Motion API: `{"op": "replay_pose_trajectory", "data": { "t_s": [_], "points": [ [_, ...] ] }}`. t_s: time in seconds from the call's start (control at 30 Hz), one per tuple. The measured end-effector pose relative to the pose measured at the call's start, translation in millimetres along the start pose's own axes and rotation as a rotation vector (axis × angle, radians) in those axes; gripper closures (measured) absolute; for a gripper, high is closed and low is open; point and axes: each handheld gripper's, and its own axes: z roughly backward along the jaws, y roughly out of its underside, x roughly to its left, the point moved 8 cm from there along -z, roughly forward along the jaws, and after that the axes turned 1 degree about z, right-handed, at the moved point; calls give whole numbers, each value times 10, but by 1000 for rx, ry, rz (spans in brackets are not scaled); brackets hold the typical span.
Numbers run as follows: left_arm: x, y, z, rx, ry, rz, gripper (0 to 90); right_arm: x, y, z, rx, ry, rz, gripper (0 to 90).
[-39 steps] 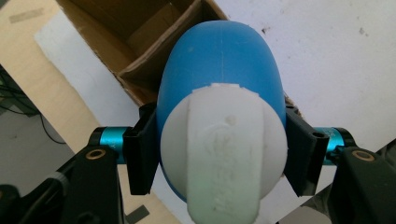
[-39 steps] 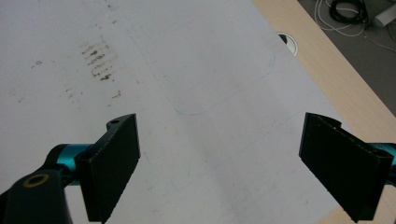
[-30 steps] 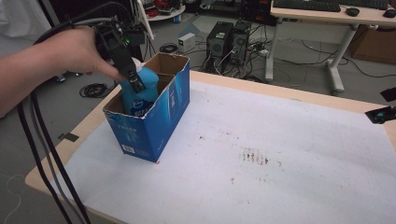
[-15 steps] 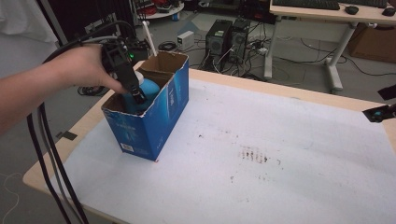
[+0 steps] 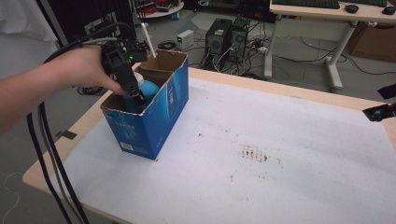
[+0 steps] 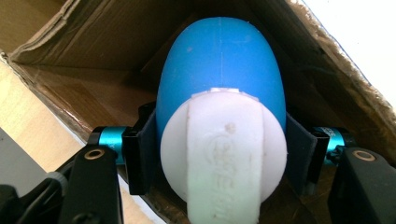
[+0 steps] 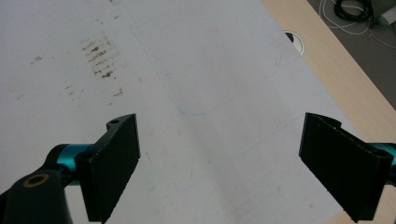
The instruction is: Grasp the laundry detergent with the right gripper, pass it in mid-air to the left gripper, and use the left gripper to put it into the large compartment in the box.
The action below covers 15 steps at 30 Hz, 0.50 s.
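A blue bottle [image 5: 149,87] with a white cap [image 6: 224,154] stands down inside an open blue cardboard box [image 5: 156,116] at the table's left. My left gripper [image 5: 135,96] reaches into the box from above, held by a hand [image 5: 86,67]. In the left gripper view its pads [image 6: 142,149] press both sides of the bottle [image 6: 219,70] near the cap, so my left gripper [image 6: 220,151] is shut on it. My right gripper [image 7: 233,163] hangs open over the white table cover, with nothing between its jaws. In the high view the right gripper [image 5: 380,112] sits at the table's right edge.
The white cover [image 5: 261,177] carries brown stains [image 5: 254,153] near its middle. The wooden table edge [image 7: 345,79] runs beside the right gripper. Black cables [image 5: 46,154] trail from the left gripper past the table's left corner. Computer towers [image 5: 229,35] and a desk stand behind.
My left gripper has sunk with the blue bottle deeper into the box, then held still. The right gripper has stayed where it was.
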Motion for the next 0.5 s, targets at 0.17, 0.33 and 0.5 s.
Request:
{"op": "replay_pose_trajectory", "data": {
  "t_s": [0.17, 0.33, 0.5],
  "points": [
    [-8, -2, 0, 1, -6, -13, 376, 14, 0, -10, 3, -6, 2, 117],
    [-8, -1, 1, 3, -6, -10, 376, 23, -1, -16, 5, -6, 4, 117],
    [-7, -6, 3, 11, -5, -15, 376, 25, 1, -17, 4, -6, 1, 117]
  ]
}}
